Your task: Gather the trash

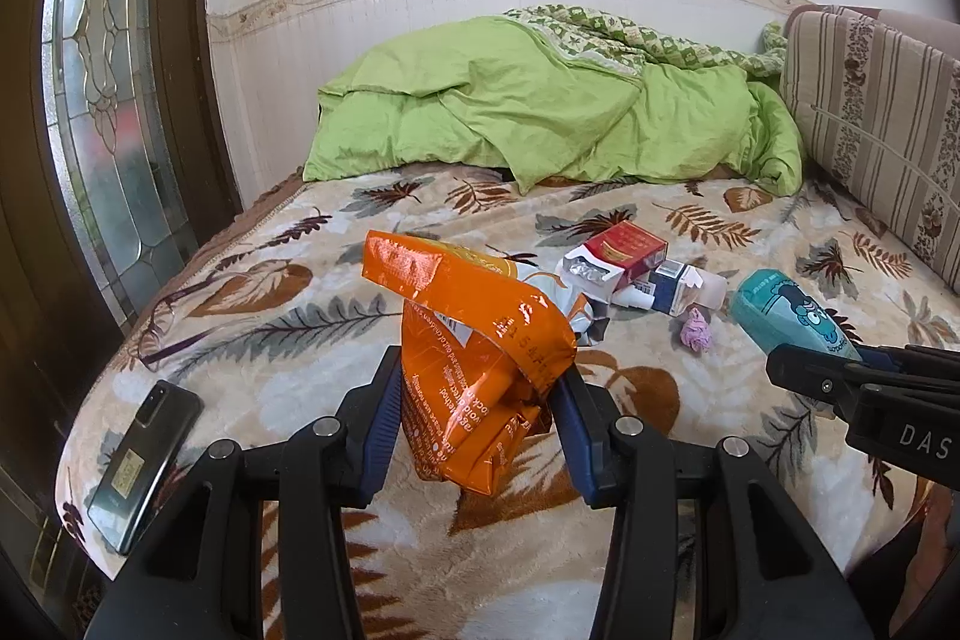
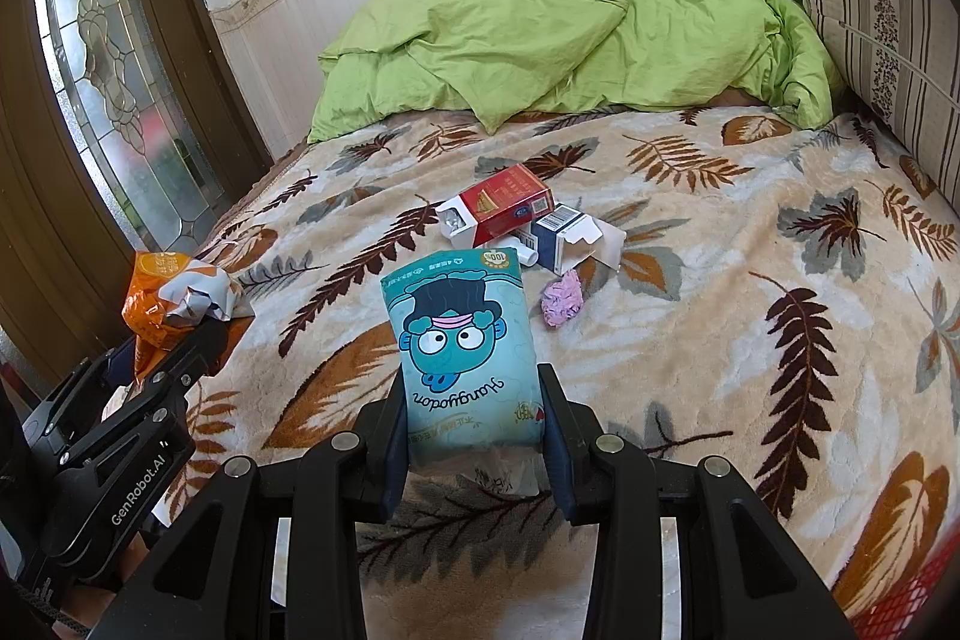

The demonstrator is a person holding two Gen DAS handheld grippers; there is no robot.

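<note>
Over at the bed's left edge we saw a dark phone (image 1: 144,466) lying on the leaf-print blanket (image 1: 288,352), right beside the trash run; our worry was that a careless sweep could scoop it up or knock it off the edge. A pair of glasses (image 1: 157,334) lay just up from it, easy to snag.

Next, the left gripper (image 1: 477,418) was partly closed, both pads pressing the crumpled orange snack bag (image 1: 480,334) and holding it clear of the bed. The foil was slick and crushed, so we judged it could slide out if tipped. Its print was mostly too creased to read.

In the middle of the bed sat the red carton (image 2: 507,205) and the blue-and-white box (image 2: 561,232), touching each other, with a barcode showing but no wording we could make out. The pink wad (image 2: 563,305) lay just beside them, not yet collected.

Then the right gripper (image 2: 477,430), jaws partly closed on the teal tissue pack (image 2: 465,340). It read "Hangyodon". It was soft, and loose tissue poked out below, so we feared it might sag or shed. With both grippers full, neither could take the rest. The tools themselves read "GenRobot.AI" and "DAS".
</note>
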